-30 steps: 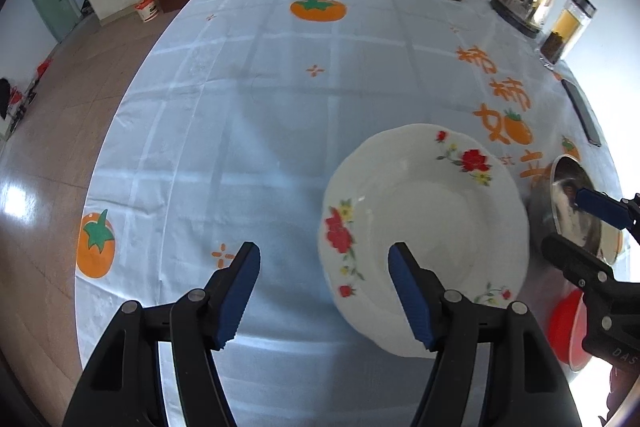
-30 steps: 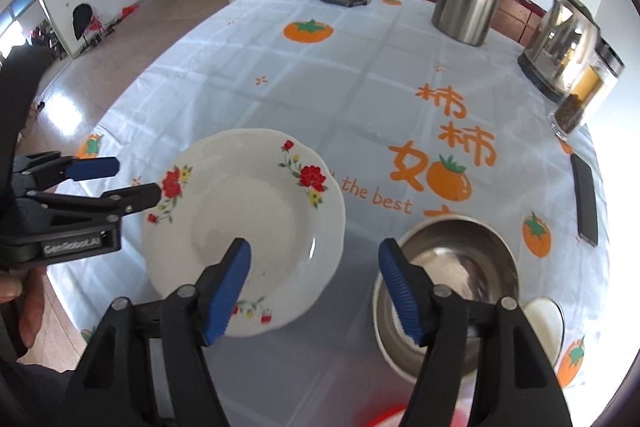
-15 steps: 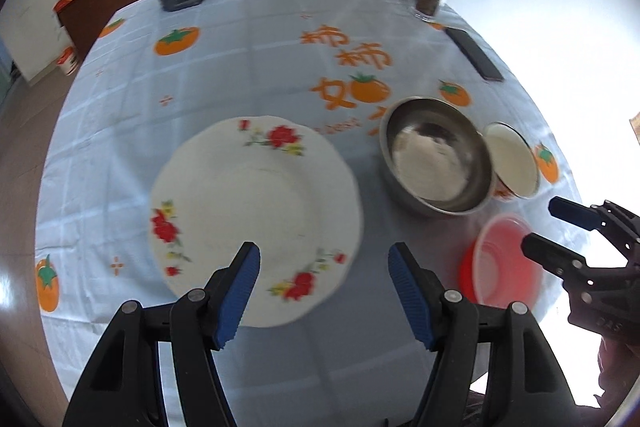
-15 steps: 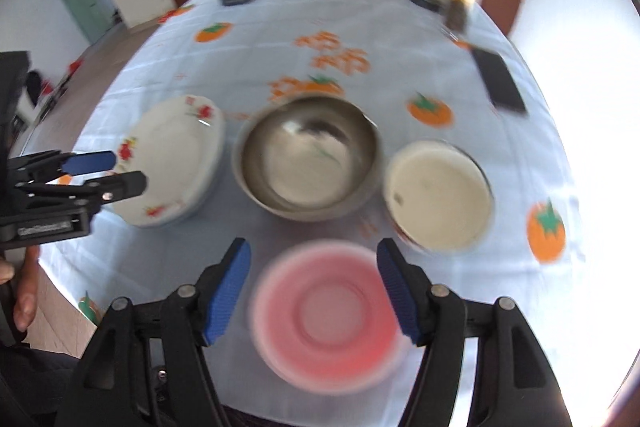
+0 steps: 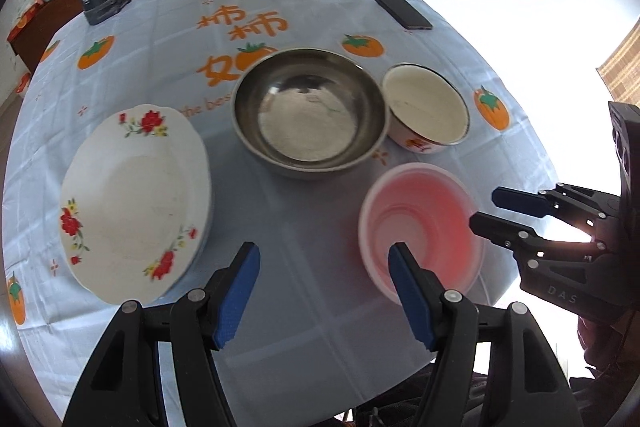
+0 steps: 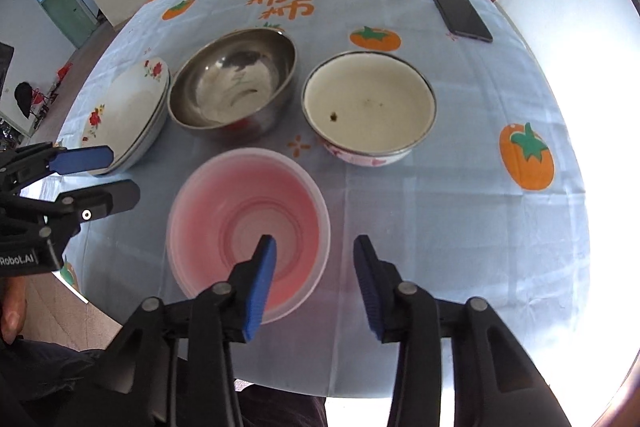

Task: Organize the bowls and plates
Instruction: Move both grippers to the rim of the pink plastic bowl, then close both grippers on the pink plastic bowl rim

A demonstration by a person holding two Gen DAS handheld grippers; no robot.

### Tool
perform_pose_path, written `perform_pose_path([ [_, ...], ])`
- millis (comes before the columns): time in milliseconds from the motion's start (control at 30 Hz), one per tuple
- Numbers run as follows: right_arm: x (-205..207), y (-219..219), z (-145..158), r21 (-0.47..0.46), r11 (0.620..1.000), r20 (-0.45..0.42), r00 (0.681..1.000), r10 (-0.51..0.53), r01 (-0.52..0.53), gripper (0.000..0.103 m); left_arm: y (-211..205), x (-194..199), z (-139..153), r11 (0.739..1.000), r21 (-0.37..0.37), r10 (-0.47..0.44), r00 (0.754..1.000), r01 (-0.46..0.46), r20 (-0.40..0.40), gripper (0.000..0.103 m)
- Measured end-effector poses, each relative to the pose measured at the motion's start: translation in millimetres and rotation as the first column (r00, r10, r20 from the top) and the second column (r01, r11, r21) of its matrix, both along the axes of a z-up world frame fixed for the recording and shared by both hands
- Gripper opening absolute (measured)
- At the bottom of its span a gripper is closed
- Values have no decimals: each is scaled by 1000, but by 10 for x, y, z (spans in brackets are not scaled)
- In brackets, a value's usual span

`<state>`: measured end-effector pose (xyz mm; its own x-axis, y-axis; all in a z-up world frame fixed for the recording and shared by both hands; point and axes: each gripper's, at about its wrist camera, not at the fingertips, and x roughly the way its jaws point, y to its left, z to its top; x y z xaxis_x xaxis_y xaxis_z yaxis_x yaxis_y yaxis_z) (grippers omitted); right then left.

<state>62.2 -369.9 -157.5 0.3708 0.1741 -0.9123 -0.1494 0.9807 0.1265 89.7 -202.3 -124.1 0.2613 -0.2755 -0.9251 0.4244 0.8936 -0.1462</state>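
Now the right gripper, jaws just narrowing but empty, straddles the translucent pink plastic bowl's near rim, apparently to lift it for stacking; the left gripper hovers wide open, holding nothing.

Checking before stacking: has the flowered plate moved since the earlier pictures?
No. The flowered plate still lies with its edge against the tablecloth's orange lettering.

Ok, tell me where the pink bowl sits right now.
The pink bowl sits at the table's near edge, just in front of the steel bowl and enamel bowl, under the right gripper.
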Motion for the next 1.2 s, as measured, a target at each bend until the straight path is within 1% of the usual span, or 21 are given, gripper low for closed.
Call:
perform_pose_path([
  [267,-11,-76,-89,35,999,-5,999,41,-41,35,-228,-67,-131,999,50,-10,1000,11,-28,69],
  [367,-1,-85,-127,48,997,-12,998,58,-57,26,-260,-88,-213,998,64,-8,998,11,-57,69],
  [433,0,-95,-140,57,996,-14,998,68,-67,23,-279,-102,-249,998,69,-10,998,14,-69,68],
  [467,2,-99,-142,59,996,-13,997,71,-70,22,-285,-104,-258,998,64,-10,997,15,-76,67],
  [533,7,-108,-144,62,995,-12,997,78,-77,20,-311,-111,-273,998,62,-15,996,20,-86,54],
  [567,13,-107,-150,62,995,-13,997,81,-80,19,-317,-109,-284,998,61,-16,996,21,-92,52],
  [667,18,-101,-182,64,994,-21,996,91,-90,17,-316,-106,-349,998,54,-7,992,14,-123,52],
  [700,14,-95,-189,65,994,-23,995,95,-93,16,-317,-107,-366,998,57,-5,992,12,-127,50],
  [767,13,-90,-194,68,993,-25,994,102,-100,14,-320,-111,-394,998,57,-4,990,12,-139,41],
  [800,17,-86,-198,70,992,-26,994,105,-103,13,-324,-112,-412,999,53,-6,989,14,-148,34],
  [833,17,-84,-198,75,992,-26,994,108,-106,13,-332,-115,-426,999,48,-9,988,17,-156,29],
  [867,16,-82,-198,79,991,-26,994,111,-108,13,-344,-119,-429,999,46,-12,987,20,-158,27],
  [933,10,-74,-194,77,991,-25,993,114,-112,12,-366,-134,-424,998,46,-24,988,32,-155,20],
  [1200,9,-78,-166,78,991,-28,993,111,-108,12,-361,-139,-404,998,40,-35,988,42,-152,19],
])
